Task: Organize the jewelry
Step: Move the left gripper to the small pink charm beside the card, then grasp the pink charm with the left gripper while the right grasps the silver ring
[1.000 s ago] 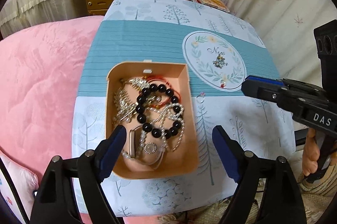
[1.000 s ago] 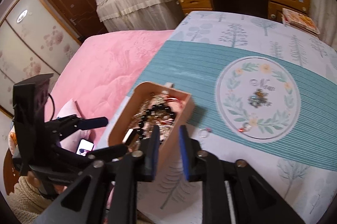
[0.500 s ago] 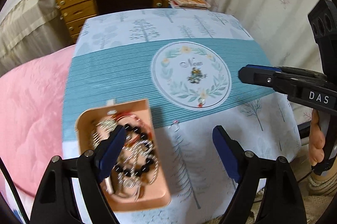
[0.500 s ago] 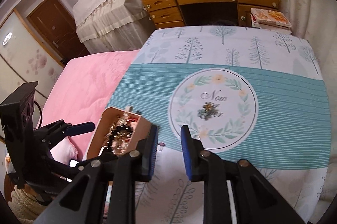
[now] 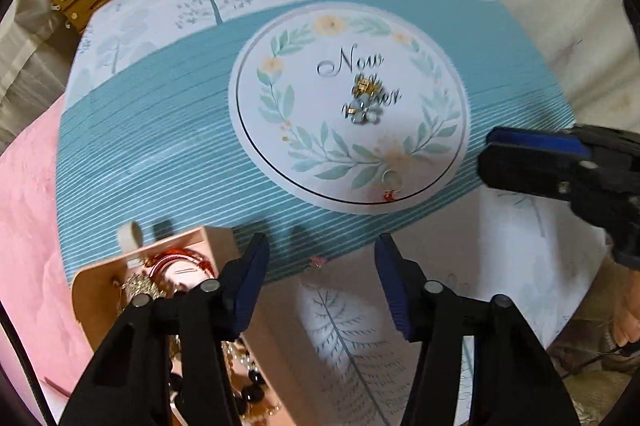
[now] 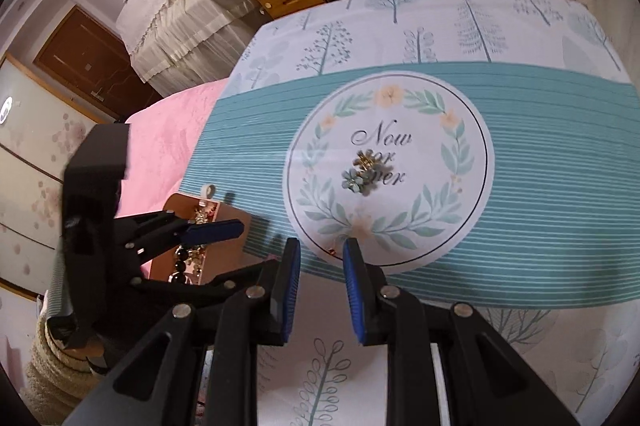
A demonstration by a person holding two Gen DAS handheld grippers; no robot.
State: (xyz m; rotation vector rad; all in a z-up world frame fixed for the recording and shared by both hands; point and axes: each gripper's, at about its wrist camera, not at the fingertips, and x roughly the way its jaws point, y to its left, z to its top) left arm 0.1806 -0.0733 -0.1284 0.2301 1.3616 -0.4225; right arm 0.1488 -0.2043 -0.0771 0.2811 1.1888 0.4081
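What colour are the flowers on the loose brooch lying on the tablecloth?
Pale blue flowers on the brooch, with gold; clearest in the right wrist view.

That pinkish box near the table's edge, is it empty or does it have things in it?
It has things in it: the pinkish box holds a pile of jewelry, including red bangles and black beads.

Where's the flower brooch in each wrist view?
Left wrist: brooch right of centre in the upper half, inside the printed wreath circle, just under "Now".
Right wrist: brooch near centre, inside the same circle, over the lettering.
Shared landmark: the "Now" lettering directly above it.
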